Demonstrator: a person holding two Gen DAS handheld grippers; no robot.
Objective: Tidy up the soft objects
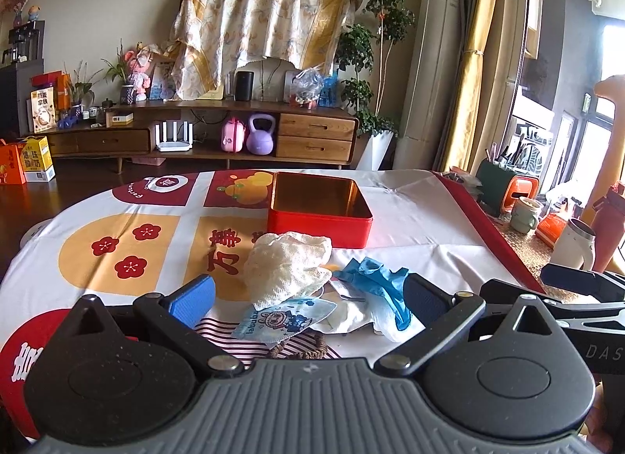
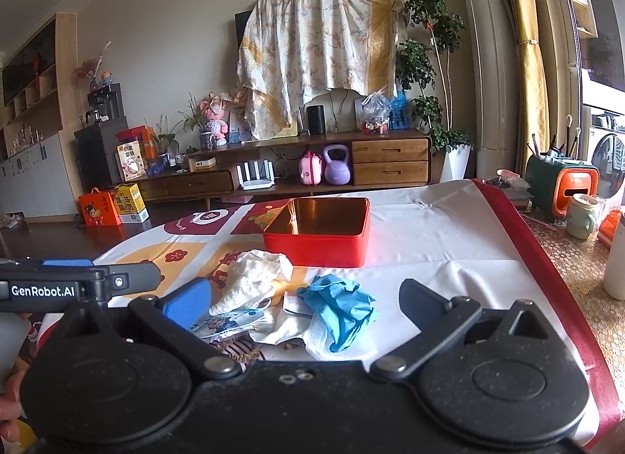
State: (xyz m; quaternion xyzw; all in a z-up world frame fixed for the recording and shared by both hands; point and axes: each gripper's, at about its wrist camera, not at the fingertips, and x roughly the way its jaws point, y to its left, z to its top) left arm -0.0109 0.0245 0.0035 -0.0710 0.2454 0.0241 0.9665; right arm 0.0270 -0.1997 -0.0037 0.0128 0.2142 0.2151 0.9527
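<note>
Tongs, both sets, stand wide with nothing between the fingers. Left tongs (image 1: pixel 308 299) hang low over the near edge of the surface (image 1: pixel 422 219), which carries a printed cloth. Right tongs (image 2: pixel 304 299) sit level with them, just beside, to the right.

Landmark: one red tin (image 1: pixel 318 210), open, no contents visible, on the surface beyond the tongs.

Soft pile lies in front of the tin, on the near side, between tin and tongs:
- One white knit cloth (image 1: pixel 287 268), crumpled, closest to the tin, its far edge just short of the tin's front wall. In the left view it lies ahead of the gap, nearer the left finger.
- One blue glove (image 1: pixel 377 276), bunched, in front of the tin's right half, just beside the knit cloth. In the right view the blue glove (image 2: pixel 338 303) sits in the middle of the gap.
- One printed face mask (image 1: pixel 283 321), flat, in front of the knit cloth, farther from the tin, within the left tongs' gap.
- White thin material (image 1: pixel 351 315) under the glove and next to the mask; count of pieces cannot be told.
- One string of brown beads (image 1: pixel 302 350), farthest from the tin, partly hidden by the left tongs' body.

No finger touches the pile.
</note>
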